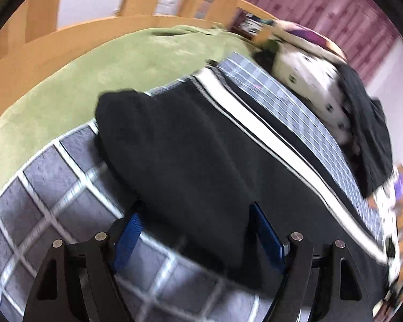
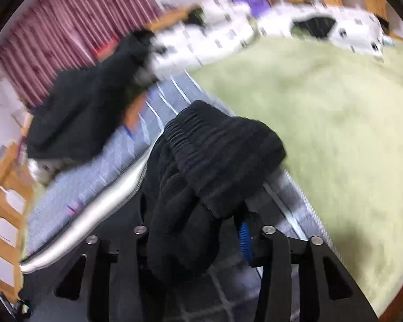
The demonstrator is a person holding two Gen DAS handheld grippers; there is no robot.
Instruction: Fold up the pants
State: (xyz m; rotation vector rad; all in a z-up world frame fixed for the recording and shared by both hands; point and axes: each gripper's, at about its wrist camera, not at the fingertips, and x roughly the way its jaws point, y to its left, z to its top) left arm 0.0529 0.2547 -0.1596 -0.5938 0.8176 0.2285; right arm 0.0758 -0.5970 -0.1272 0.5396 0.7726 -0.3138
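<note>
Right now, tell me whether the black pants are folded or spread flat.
Neither flat nor neatly folded: the black pants are bunched, the elastic waistband draped over the right tool, while the left tool straddles another part above the checked blanket.

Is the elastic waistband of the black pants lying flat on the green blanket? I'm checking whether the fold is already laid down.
No: in the right wrist view the waistband is bunched and lifted over the right gripper, above the green blanket.

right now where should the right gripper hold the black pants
On the gathered elastic waistband, coming from below its edge. It is the thickest, ribbed part of the black pants and already bunches over the right gripper, so the fingers get a firm bite there.
</note>
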